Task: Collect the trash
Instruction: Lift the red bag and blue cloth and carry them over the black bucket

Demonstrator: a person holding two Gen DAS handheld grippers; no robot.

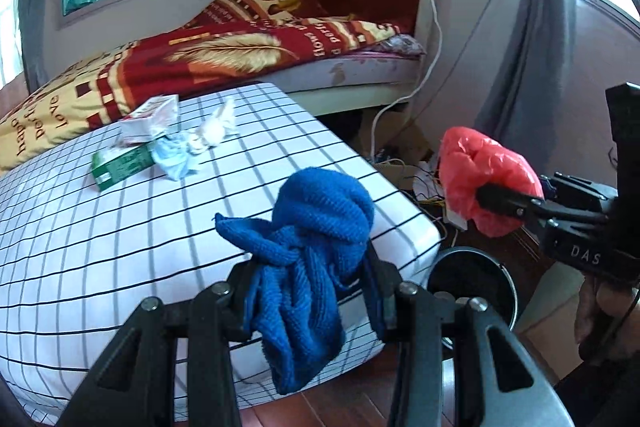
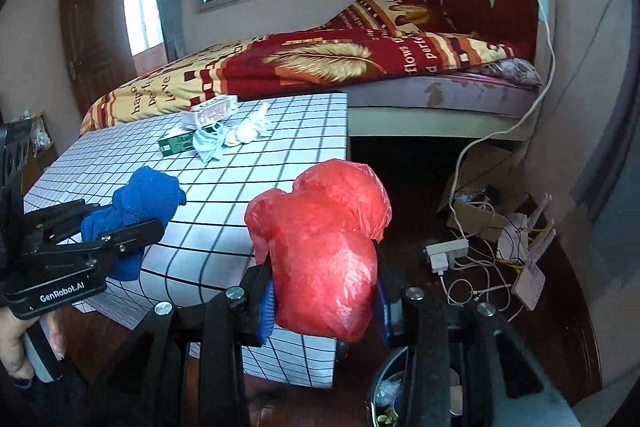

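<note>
My left gripper (image 1: 312, 267) is shut on a blue knitted cloth (image 1: 320, 211), held over the near corner of the table with the white grid cover (image 1: 120, 247). My right gripper (image 2: 324, 283) is shut on a crumpled red plastic bag (image 2: 320, 227), off the table's right side. A round dark bin (image 1: 472, 279) stands on the floor below both grippers. Further back on the table lie a green box (image 1: 120, 163), a white and red box (image 1: 150, 119), a blue face mask (image 1: 176, 159) and a crumpled tissue (image 1: 214, 131).
A bed with a red and yellow blanket (image 2: 320, 63) stands behind the table. On the floor to the right are a power strip (image 2: 446, 253), tangled cables and a cardboard box (image 2: 480, 187). A white cable hangs from the headboard. A hand (image 2: 16, 347) holds the left gripper's handle.
</note>
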